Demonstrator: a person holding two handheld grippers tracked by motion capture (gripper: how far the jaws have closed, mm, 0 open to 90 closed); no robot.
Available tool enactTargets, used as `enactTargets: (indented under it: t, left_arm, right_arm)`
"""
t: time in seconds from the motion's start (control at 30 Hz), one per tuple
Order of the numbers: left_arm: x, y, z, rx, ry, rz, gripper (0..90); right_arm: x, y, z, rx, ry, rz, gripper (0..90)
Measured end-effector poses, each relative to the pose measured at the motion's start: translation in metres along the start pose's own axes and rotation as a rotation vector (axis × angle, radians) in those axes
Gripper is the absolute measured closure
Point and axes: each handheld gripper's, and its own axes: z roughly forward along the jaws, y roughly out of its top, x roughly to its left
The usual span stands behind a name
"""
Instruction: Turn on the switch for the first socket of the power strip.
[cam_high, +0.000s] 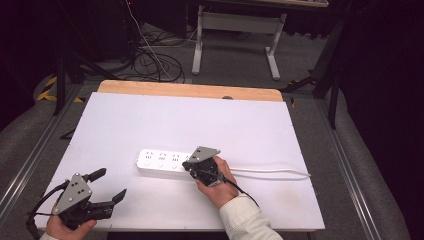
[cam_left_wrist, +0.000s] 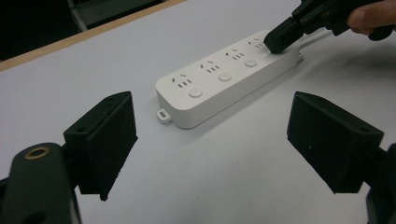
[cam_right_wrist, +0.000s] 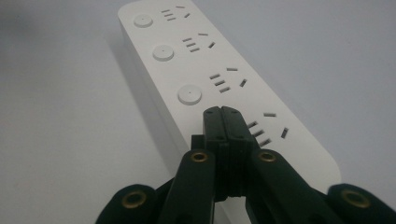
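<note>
White table top (cam_high: 150, 120), broad and bare, edged along its far side by a wooden strip (cam_high: 190, 90); beyond it, grey floor with a tangle of black cables (cam_high: 155, 62) and the white legs of another desk (cam_high: 235, 37).

On the table, slightly nearer the person than the middle, a white power strip (cam_high: 160, 162) lying flat and roughly crosswise; four sockets in a row, each with a round button (cam_right_wrist: 190, 94) beside it; a white cord (cam_high: 270, 172) running off from its right end across the table toward the right edge; at the other end, a small mounting tab (cam_left_wrist: 163, 115) sticking out.

Down at the near left corner, left gripper (cam_high: 107, 186) held in a hand, jaws spread wide with nothing between them, well apart from the strip; in the left gripper view, black pads (cam_left_wrist: 112, 140) either side with the strip lying ahead.

Right gripper (cam_right_wrist: 222, 114) in a hand with a pale sleeve (cam_high: 245, 220); jaws pressed together, empty, tips set down on the strip's top at the last socket's button spot nearest the cord end.
</note>
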Motion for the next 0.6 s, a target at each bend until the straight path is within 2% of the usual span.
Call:
enactTargets:
  t: [0.17,0.6]
  left_arm:
    - [-0.0006,0.0002,0.0002,0.002,-0.001,0.001,16.3]
    - [-0.0007,0.0002,0.0008,0.003,-0.002,0.003,16.3]
  right_arm:
    - [0.0,-0.0004,0.0002,-0.001,0.0,-0.004,90.0]
    - [-0.0026,-0.0007,0.0002,0.011,0.012,0.03,90.0]
